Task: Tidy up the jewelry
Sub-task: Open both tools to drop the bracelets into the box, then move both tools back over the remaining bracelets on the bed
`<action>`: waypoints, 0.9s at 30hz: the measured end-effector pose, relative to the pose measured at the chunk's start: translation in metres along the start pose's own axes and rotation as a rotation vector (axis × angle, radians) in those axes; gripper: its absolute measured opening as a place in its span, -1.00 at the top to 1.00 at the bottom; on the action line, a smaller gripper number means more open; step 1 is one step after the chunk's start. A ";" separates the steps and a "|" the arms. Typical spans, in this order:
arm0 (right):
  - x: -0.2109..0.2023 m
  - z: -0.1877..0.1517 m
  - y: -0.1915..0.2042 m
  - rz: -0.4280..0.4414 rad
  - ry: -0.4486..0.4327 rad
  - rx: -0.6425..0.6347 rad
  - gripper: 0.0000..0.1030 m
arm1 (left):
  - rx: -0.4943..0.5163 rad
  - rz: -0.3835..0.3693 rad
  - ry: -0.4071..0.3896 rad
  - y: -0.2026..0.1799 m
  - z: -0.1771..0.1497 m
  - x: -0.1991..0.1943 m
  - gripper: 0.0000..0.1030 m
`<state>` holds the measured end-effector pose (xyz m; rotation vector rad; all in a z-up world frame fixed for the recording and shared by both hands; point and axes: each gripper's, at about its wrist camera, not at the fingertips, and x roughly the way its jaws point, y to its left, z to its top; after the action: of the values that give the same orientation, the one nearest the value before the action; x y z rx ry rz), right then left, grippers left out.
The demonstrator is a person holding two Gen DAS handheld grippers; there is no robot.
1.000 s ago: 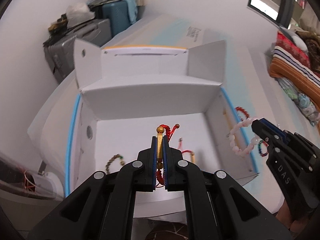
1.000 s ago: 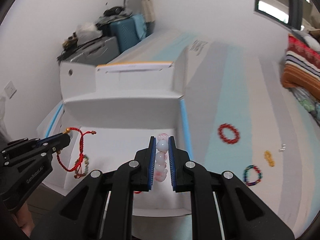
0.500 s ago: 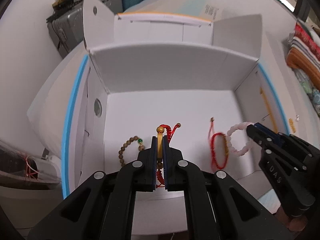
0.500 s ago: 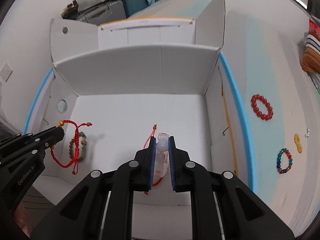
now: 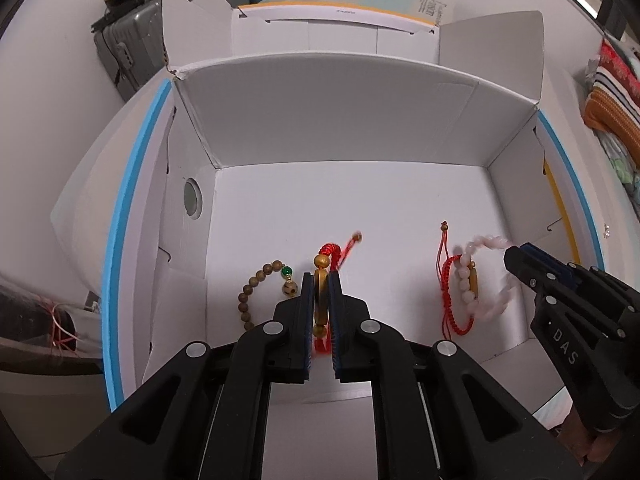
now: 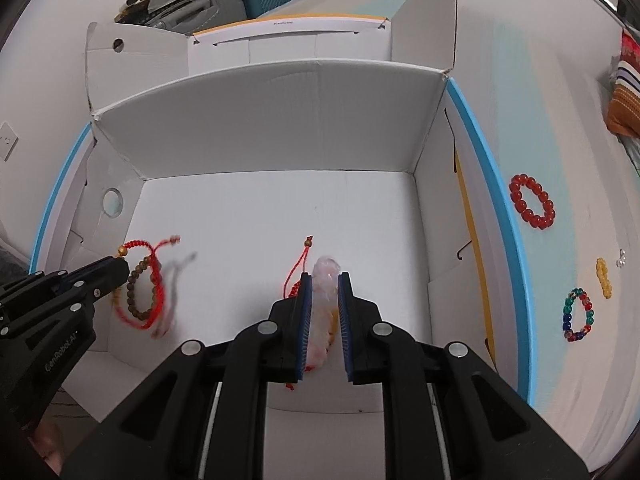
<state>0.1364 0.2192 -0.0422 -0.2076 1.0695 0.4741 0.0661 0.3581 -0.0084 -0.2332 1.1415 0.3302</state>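
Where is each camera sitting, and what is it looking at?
Left wrist view: sits on the left tongs, looking down into the white cardboard box; they clamp a red cord bracelet with gold beads; the right tongs show at right.
Right wrist view: sits on the right tongs, looking into the same box; they clamp a pink bead bracelet; the left tongs show at left.
Both share the box and both bracelets.
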 end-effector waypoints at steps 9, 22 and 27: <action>-0.044 -0.003 -0.003 -0.020 -0.131 -0.008 -0.25 | 0.014 0.008 -0.069 -0.007 -0.011 -0.027 0.10; -0.094 -0.010 -0.057 -0.124 -0.256 0.053 -0.77 | 0.066 -0.016 -0.162 -0.051 -0.014 -0.054 -0.71; -0.105 -0.016 -0.083 -0.155 -0.283 0.072 -0.85 | 0.098 -0.030 -0.181 -0.079 -0.014 -0.063 -0.80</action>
<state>0.1216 0.1110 0.0371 -0.1531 0.7854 0.3139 0.0597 0.2713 0.0449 -0.1312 0.9716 0.2631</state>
